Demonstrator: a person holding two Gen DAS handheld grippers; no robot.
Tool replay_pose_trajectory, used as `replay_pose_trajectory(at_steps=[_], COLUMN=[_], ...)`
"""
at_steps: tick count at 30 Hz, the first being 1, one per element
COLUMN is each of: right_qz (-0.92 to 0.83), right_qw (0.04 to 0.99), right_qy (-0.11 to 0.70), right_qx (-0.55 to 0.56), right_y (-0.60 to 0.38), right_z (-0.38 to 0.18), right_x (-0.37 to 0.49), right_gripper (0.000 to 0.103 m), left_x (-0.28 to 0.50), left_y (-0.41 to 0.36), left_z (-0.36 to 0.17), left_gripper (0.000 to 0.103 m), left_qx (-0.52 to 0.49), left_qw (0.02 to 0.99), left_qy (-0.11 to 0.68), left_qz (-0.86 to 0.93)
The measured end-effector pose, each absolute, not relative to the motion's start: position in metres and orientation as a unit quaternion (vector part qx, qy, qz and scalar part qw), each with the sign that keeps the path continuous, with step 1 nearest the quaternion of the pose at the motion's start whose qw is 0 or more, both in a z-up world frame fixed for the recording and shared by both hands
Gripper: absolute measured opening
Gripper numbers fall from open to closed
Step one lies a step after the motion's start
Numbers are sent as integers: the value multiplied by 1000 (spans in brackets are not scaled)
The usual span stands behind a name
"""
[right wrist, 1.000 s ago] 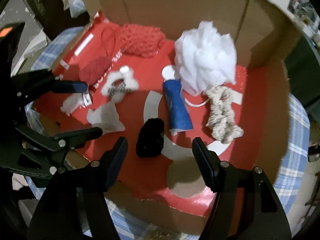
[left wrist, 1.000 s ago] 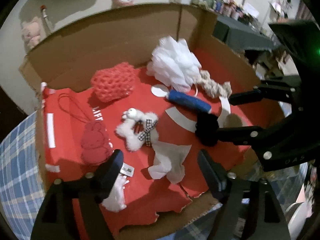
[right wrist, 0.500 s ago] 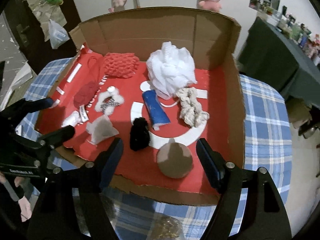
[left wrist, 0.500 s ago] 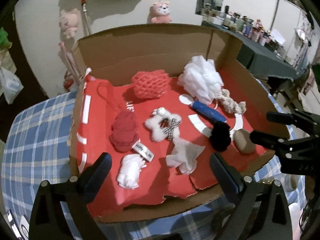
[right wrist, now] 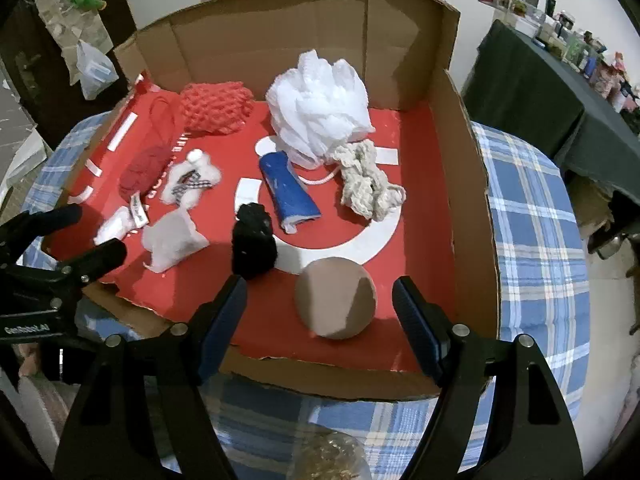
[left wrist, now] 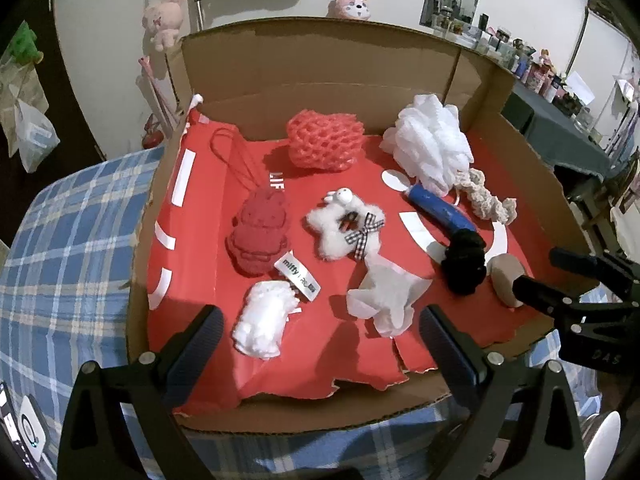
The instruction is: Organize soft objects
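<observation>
A cardboard box (left wrist: 320, 60) (right wrist: 468, 184) with a red liner holds several soft objects: a white mesh pouf (left wrist: 432, 144) (right wrist: 320, 108), a red net sponge (left wrist: 324, 142) (right wrist: 214, 108), a blue roll (left wrist: 440, 210) (right wrist: 288, 190), a black pompom (left wrist: 464, 266) (right wrist: 254, 246), a brown round pad (left wrist: 506, 278) (right wrist: 336, 298), a cream rope knot (right wrist: 366, 186), a white furry toy (left wrist: 344, 228) and a dark red plush (left wrist: 260, 236). My left gripper (left wrist: 320, 340) is open and empty over the box's near edge. My right gripper (right wrist: 320, 308) is open and empty, its fingers either side of the brown pad.
The box sits on a table with a blue plaid cloth (left wrist: 60, 240) (right wrist: 532, 220). A white tissue (left wrist: 384, 296) and a white fluff piece (left wrist: 264, 318) lie near the front. A dark green covered table (right wrist: 532, 92) stands at the right. Plush toys hang on the wall (left wrist: 164, 24).
Both grippers have pulled back and up from inside the box to its near edge. The brown pad, unseen one second ago, now lies on the liner at the front right.
</observation>
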State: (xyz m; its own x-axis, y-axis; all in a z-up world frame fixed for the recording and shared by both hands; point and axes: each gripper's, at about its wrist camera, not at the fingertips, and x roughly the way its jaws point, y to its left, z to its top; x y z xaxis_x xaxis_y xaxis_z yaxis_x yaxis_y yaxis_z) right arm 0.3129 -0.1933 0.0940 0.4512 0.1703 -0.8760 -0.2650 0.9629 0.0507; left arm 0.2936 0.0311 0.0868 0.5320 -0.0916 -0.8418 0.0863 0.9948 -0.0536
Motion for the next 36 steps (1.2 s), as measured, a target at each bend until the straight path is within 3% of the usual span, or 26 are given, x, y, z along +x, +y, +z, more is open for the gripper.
replay_pose_trajectory(at_steps=[36], right_qz=[120], right_qw=[855], right_qy=[504], right_qx=[-34], right_y=[-196], right_z=[93], right_x=[309], right_gripper=[75], left_x=[293], left_y=[34], left_z=[84], left_gripper=[100], left_qx=[-10], left_qw=[871], left_qy=[488], left_qz=[-48])
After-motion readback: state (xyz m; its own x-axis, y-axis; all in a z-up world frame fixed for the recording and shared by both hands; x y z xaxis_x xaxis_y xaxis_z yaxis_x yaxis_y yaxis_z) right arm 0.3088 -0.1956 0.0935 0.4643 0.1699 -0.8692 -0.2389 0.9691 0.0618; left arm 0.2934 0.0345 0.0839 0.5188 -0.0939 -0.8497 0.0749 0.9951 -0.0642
